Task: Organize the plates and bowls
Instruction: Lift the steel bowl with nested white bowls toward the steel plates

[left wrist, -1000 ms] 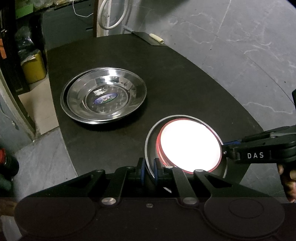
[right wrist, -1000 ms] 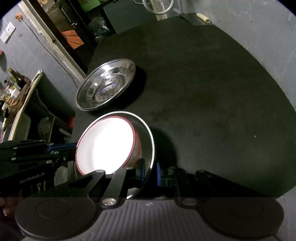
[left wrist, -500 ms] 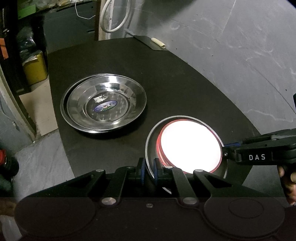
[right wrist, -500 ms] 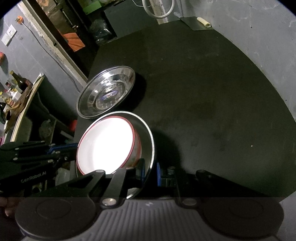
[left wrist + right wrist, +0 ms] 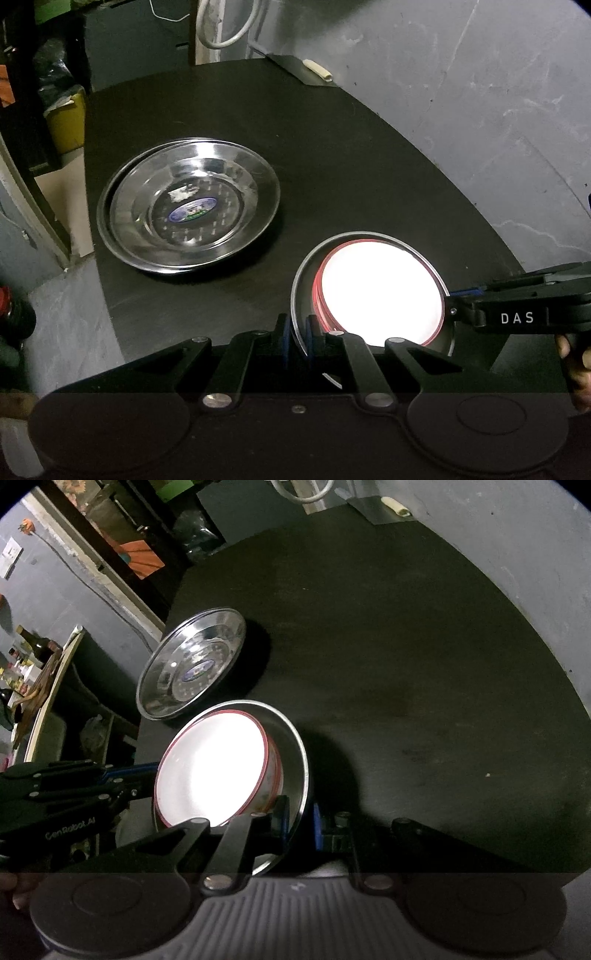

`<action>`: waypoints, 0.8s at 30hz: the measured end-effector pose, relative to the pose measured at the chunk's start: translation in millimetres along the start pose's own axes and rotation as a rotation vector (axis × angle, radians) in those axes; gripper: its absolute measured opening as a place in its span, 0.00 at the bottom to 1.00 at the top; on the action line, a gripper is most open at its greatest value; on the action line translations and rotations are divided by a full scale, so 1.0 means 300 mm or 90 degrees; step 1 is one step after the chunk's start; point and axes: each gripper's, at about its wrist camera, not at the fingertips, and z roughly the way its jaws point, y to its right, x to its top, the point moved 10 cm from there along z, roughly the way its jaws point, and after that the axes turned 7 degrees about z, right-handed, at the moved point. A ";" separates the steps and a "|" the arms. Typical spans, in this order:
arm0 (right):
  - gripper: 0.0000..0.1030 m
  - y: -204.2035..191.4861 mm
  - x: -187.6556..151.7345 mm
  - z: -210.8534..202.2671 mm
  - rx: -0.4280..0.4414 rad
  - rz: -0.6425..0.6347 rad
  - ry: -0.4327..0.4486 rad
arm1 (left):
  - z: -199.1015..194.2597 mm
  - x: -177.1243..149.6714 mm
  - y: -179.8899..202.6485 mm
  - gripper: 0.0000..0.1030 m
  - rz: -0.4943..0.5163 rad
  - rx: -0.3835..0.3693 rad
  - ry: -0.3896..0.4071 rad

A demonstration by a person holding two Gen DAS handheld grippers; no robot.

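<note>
A steel bowl (image 5: 308,277) holds white bowls with red rims (image 5: 380,291) nested inside it. It is gripped from two sides near the black table's front edge. My left gripper (image 5: 297,332) is shut on the near rim, one blue pad on each side of the wall. My right gripper (image 5: 452,295) comes in from the right and clamps the opposite rim. In the right wrist view the right gripper (image 5: 299,819) pinches the steel bowl (image 5: 291,760) around the white bowl (image 5: 210,768), with the left gripper (image 5: 147,771) at the far rim. Stacked steel plates (image 5: 188,210) (image 5: 192,664) lie to the left.
The round black table (image 5: 351,155) drops off to grey marbled floor on the right and front. A flat metal piece with a pale roll (image 5: 317,70) sits at the far edge. A yellow container (image 5: 66,122) and cluttered shelves (image 5: 33,672) stand off the table's left side.
Both grippers have carried the nested bowls a little further over the table. The steel plates now sit lower and more to the left in both views. Both grips are unchanged.
</note>
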 end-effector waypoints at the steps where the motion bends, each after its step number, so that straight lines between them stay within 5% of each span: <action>1: 0.14 0.007 0.003 -0.002 0.001 0.002 -0.001 | 0.005 0.005 0.006 0.08 0.000 0.000 -0.002; 24: 0.16 0.094 0.093 0.004 0.035 -0.002 -0.049 | 0.079 0.104 0.047 0.03 -0.038 0.040 -0.030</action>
